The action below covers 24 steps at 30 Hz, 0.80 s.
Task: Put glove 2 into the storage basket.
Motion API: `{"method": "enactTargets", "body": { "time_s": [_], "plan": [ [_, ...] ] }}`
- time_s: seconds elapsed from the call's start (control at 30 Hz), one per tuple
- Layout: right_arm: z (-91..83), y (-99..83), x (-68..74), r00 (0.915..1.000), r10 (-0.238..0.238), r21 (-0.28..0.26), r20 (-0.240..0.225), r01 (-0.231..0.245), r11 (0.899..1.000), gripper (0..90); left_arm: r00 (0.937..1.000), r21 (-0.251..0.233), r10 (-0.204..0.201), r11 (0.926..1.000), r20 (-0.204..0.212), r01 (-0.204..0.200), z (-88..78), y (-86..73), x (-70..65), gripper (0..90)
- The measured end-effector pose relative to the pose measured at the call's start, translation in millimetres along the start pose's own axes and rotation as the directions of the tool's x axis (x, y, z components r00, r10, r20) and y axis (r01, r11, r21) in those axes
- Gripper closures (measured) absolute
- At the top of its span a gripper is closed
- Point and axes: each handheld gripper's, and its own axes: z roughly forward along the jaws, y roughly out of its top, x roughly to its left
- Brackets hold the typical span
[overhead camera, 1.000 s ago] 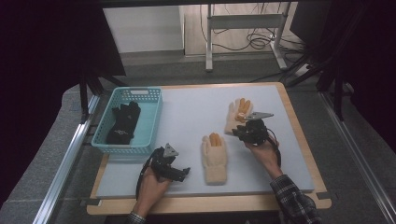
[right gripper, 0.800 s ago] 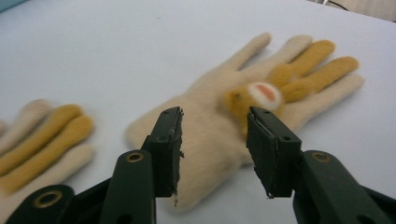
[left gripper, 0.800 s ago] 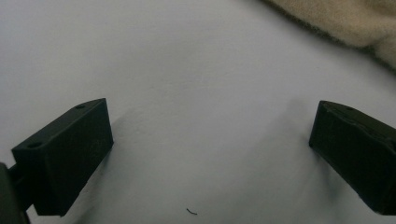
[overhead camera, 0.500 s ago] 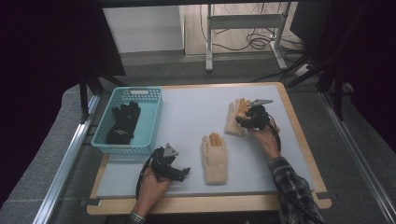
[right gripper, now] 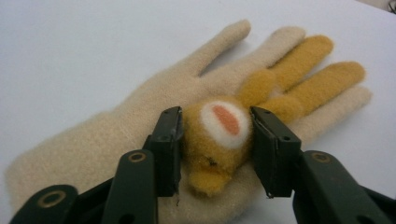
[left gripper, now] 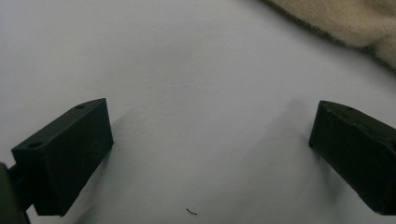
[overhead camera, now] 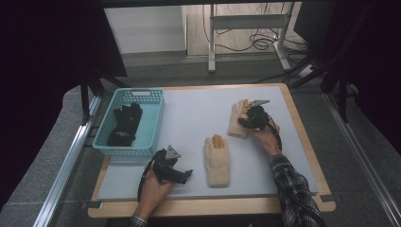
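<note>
I see right gripper (right gripper: 215, 133) pinching orange patch on far glove (right gripper: 187, 140), fingers pointing toward desk's far edge. Left gripper (left gripper: 210, 149) spread, near front edge, near glove (overhead camera: 217, 161) beside it.

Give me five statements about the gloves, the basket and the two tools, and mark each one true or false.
1. A black glove lies inside the teal basket. True.
2. The right tool has its jaws on either side of the orange patch on the far cream glove. True.
3. The left tool grips the near cream glove. False: its jaws stand wide apart over bare mat, with the glove beside them.
4. Both cream gloves are in the basket. False: both lie on the mat, to the basket's right.
5. The left tool sits near the table's front edge. True.
</note>
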Motion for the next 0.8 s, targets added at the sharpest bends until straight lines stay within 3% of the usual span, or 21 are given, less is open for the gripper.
{"method": "enactTargets", "body": {
  "time_s": [0.2,0.33,0.63,0.8],
  "plan": [
    [-6.5,2.4,1.1,0.9995,0.031,-0.004,-0.008,-0.031,1.000,57.6,1.0000,0.000,0.000,1.0000,0.000,0.000,0.0,0.0,0.0,0.0],
    [-25.5,8.6,1.1,0.9984,0.045,-0.043,-0.035,-0.046,0.998,57.6,1.0000,0.000,0.000,1.0000,0.000,0.000,0.0,0.0,0.0,0.0],
    [-58.5,16.5,9.8,0.9976,0.015,-0.080,-0.067,-0.020,0.997,57.5,1.0000,0.001,0.000,1.0000,0.000,0.000,0.0,0.0,0.0,0.0],
    [-85.2,19.1,20.8,0.9927,0.009,-0.110,-0.120,-0.023,0.994,57.3,1.0000,0.001,0.001,1.0000,0.000,-0.001,-0.1,0.0,0.0,0.0]
  ]
}}
